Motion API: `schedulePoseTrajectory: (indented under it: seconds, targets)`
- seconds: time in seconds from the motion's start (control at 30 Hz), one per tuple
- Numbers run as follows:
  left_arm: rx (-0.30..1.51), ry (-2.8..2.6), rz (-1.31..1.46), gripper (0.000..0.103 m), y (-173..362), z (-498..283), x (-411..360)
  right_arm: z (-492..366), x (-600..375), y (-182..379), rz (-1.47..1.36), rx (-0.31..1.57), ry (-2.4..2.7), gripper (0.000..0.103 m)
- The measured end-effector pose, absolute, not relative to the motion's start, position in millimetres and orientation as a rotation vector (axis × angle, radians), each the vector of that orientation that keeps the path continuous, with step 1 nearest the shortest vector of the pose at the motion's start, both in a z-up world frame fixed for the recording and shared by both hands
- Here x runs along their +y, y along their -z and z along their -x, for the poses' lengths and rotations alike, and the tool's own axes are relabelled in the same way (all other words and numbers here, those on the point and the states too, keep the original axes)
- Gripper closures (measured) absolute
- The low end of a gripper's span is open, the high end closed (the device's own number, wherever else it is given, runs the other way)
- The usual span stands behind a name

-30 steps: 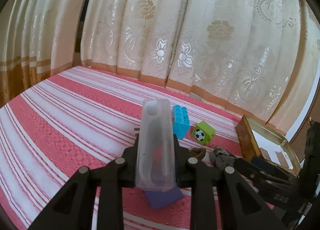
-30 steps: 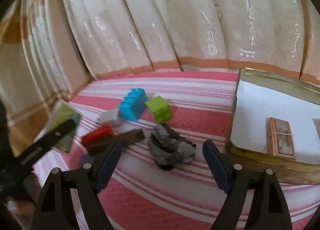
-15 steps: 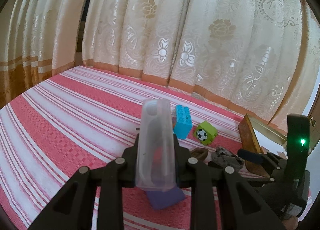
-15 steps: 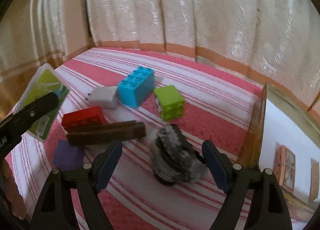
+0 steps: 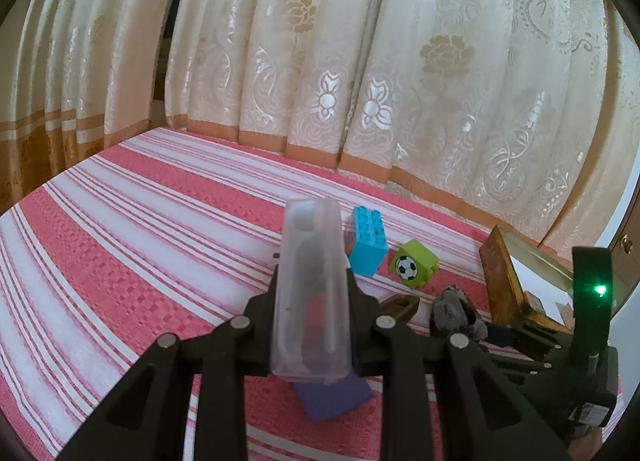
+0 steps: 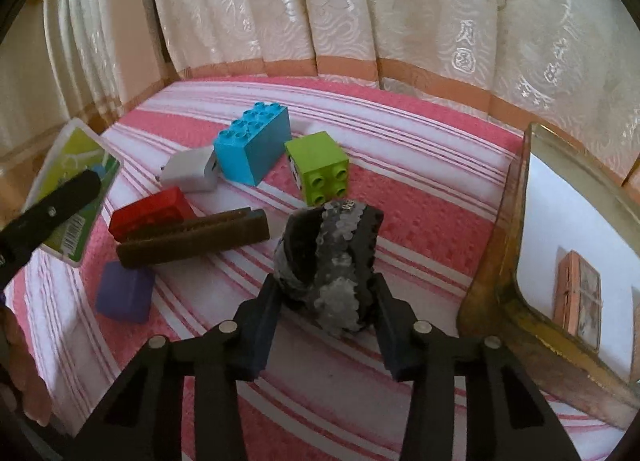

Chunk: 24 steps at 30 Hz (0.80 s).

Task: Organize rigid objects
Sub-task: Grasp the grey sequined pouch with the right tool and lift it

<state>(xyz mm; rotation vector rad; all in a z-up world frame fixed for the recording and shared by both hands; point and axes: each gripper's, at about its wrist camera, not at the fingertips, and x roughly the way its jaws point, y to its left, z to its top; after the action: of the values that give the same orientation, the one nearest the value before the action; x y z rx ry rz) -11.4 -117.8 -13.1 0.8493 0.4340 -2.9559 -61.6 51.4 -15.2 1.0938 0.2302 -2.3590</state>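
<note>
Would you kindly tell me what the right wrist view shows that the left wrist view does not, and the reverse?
Only the right wrist view shows the white charger, the red block and the green card face. Only the left wrist view shows the soccer ball print and the right gripper's green light. Both show the blue block, green block, rock, purple block, tray and curtain.

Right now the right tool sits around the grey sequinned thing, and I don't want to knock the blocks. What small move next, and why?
Probably close the right tool on the sequinned thing. Its fingers already flank it on both sides, seemingly with gaps left, and it rests on the cloth near the green block. Lift straight up afterwards; the tray stands to the right.
</note>
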Motion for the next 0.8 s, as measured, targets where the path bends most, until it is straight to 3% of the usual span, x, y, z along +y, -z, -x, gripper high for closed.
schedulePoseTrajectory:
  seconds: [0.17, 0.37, 0.8]
  targets:
    - [0.421, 2.965, -0.827, 0.079, 12.6, 11.1, -115.9, 57.7, 65.3, 13.2, -1.068, 0.077, 2.34, 0.06]
    - [0.317, 3.007, -0.732, 0.079, 6.8, 5.2, -104.0, 40.0, 80.1, -5.3, -0.905, 0.017, 2.416, 0.06]
    - [0.187, 3.03, -0.625, 0.079, -5.4, 0.6, -81.3, 15.4, 104.7, -25.4, -0.708, 0.109, 2.635, 0.06]
